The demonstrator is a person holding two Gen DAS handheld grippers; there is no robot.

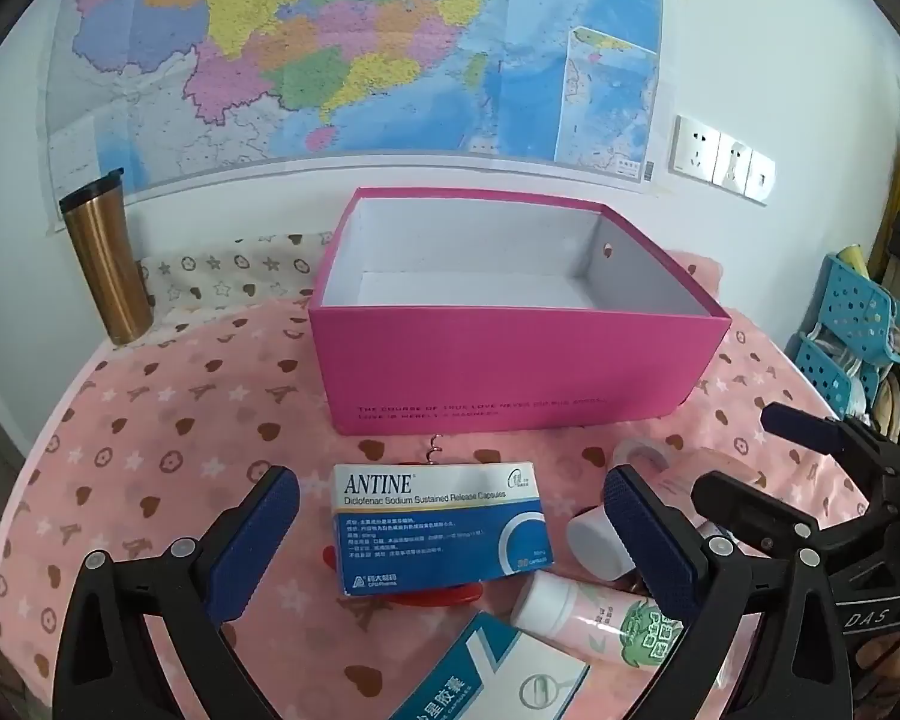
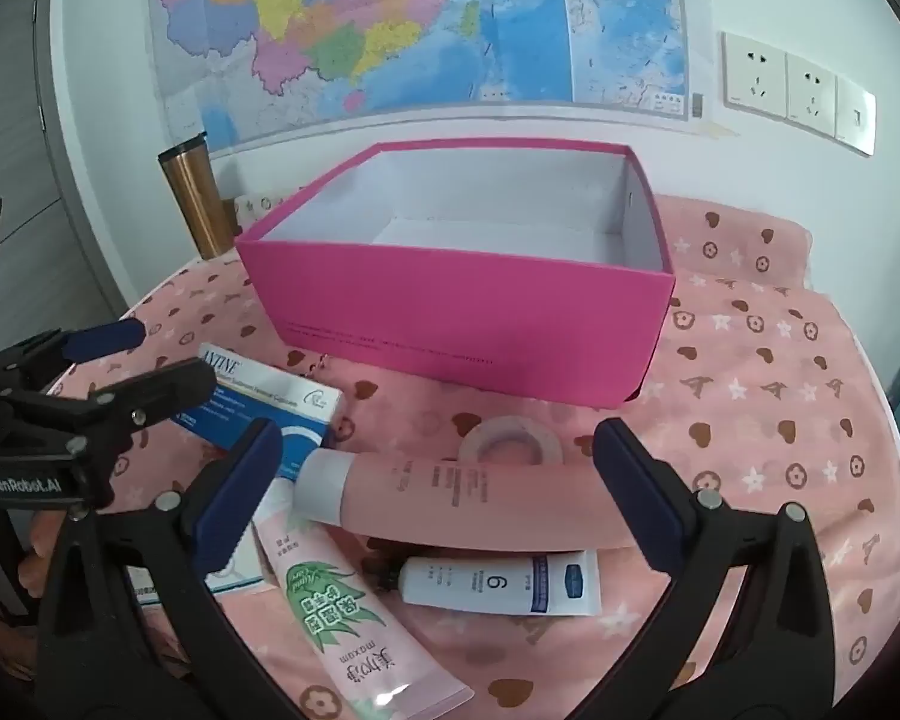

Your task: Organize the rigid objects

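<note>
Grippers: left (image 1: 450,534) and right (image 2: 438,474) both released; carton (image 1: 441,525) between left jaws, long axis crosswise, box (image 1: 510,372) beyond.

A red thing (image 1: 432,594) is hiding under the ANTINE box (image 1: 441,525), the teal box (image 1: 498,672) is getting cropped at the bottom, and the pink box (image 1: 510,360) lettering is blurring out.
</note>
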